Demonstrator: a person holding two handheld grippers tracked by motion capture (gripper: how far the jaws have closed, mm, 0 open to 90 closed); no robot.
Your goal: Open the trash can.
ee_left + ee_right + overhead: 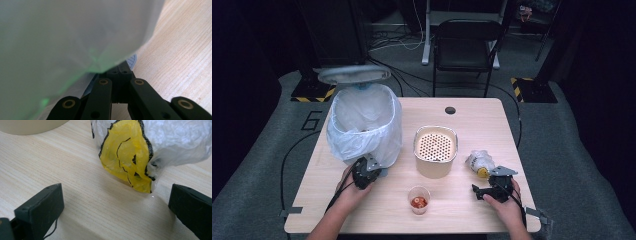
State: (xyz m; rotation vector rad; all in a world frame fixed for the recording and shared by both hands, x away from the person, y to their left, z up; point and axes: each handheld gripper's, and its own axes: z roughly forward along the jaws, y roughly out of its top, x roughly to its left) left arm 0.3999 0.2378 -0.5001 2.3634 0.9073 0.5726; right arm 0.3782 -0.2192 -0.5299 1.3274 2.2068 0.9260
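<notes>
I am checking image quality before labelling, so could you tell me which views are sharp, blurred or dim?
High view: table evenly lit, room behind dark. Left gripper view: white bin liner very close, a soft blur with a green tint. Right gripper view: crumpled yellow wrapper sharp, soft shadow beneath.

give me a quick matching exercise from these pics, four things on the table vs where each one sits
Things:
1. bin with white liner
2. cream perforated container
3. small clear cup
4. crumpled yellow and clear wrapper

Places:
a. near edge, between the two hands
b. far left of the table
c. just ahead of the open right gripper
d. table centre

Pairs: 1-b, 2-d, 3-a, 4-c
</notes>
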